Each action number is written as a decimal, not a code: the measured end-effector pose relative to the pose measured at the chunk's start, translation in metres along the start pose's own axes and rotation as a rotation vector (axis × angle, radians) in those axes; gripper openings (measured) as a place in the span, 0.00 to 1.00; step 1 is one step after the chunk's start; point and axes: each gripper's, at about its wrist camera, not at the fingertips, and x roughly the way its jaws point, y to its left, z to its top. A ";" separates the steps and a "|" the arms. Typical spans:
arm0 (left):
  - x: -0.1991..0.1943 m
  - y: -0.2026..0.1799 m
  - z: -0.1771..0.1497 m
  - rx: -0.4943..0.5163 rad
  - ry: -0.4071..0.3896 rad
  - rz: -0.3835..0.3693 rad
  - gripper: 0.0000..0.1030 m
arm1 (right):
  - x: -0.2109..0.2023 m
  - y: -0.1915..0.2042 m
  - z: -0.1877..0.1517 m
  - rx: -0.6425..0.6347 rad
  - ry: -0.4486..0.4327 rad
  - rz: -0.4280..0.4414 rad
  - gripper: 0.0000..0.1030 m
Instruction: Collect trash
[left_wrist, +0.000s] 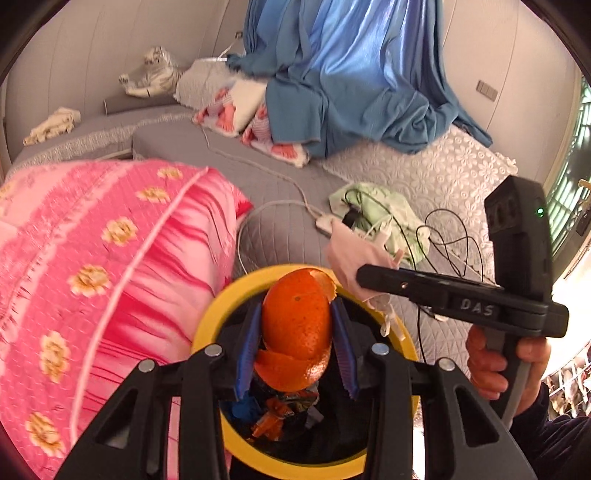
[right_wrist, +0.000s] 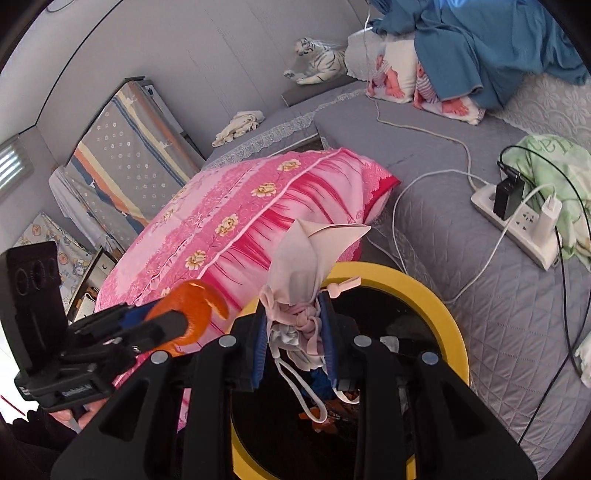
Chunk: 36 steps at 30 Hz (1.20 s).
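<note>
Left wrist view: left gripper (left_wrist: 295, 332) clamped on peel (left_wrist: 297, 325), held over bin (left_wrist: 207, 321) at 6 o'clock for dropping; right gripper (right_wrist: 295, 332) clamped on mask (right_wrist: 299, 266), likewise poised.

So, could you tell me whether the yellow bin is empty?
Not empty: the yellow bin already holds colourful wrappers at the bottom.

A pink flowered quilt (right_wrist: 258, 206) lies at the grey bed's (right_wrist: 498, 295) near edge, a white power strip (right_wrist: 517, 221) beside a green cloth (right_wrist: 554, 166), a toy tiger (right_wrist: 321, 61) at the far edge.
</note>
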 end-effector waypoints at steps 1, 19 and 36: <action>0.006 0.001 -0.002 -0.006 0.015 -0.008 0.35 | 0.001 -0.001 -0.002 0.001 0.003 -0.003 0.24; -0.054 0.048 0.003 -0.109 -0.110 0.081 0.53 | -0.009 0.009 0.011 0.009 -0.034 -0.058 0.39; -0.245 0.149 -0.072 -0.327 -0.371 0.545 0.53 | 0.069 0.207 0.001 -0.355 0.026 0.129 0.39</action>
